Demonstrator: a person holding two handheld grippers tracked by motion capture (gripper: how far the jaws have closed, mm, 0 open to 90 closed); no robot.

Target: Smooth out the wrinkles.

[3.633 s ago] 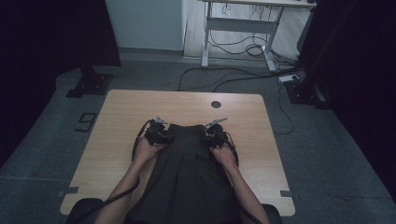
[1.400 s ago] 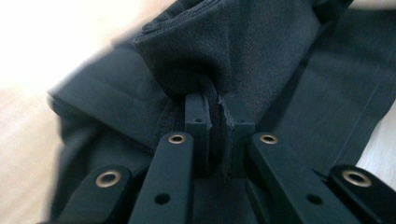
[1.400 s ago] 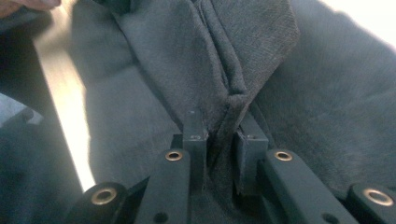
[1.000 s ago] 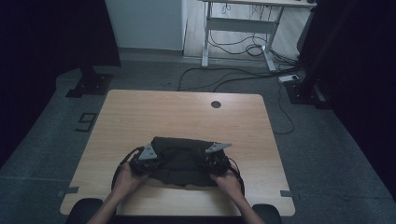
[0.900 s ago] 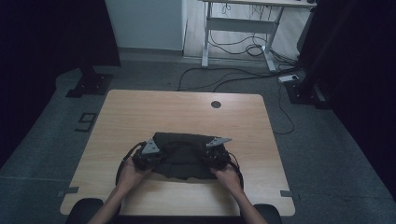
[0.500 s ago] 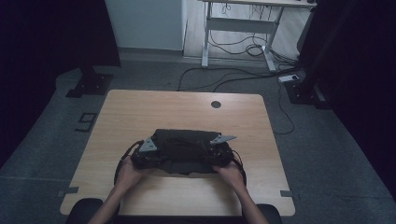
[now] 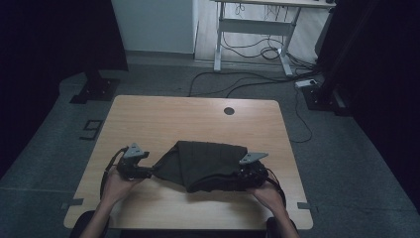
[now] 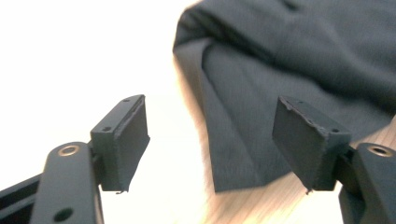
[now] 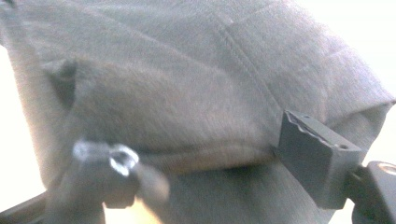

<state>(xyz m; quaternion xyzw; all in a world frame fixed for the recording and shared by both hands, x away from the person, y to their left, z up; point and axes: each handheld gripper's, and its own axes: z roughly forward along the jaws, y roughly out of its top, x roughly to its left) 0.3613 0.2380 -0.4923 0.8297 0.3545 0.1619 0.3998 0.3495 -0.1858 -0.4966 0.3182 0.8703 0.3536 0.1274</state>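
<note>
From above, I see the dark folded garment (image 7: 205, 165) lying on the wooden table (image 7: 163, 116), near the edge closest to me, between my two hands. My left gripper (image 7: 146, 172) sits just off the cloth's left corner, and my right gripper (image 7: 236, 179) is tucked against its right end, partly hidden by the folds. Along my left gripper (image 8: 212, 140), the jaws stand apart, having just been opening; nothing is pressed between them, and the garment's pointed corner (image 8: 238, 154) lies on the table beyond the gap, closer to the right-hand jaw. Along my right gripper (image 9: 205, 172), the jaws have likewise just been opening and stand apart. The grey fabric (image 9: 187, 88) bulges close in front of them. The left-hand jaw is blurred, and neither pad presses on the cloth.
</note>
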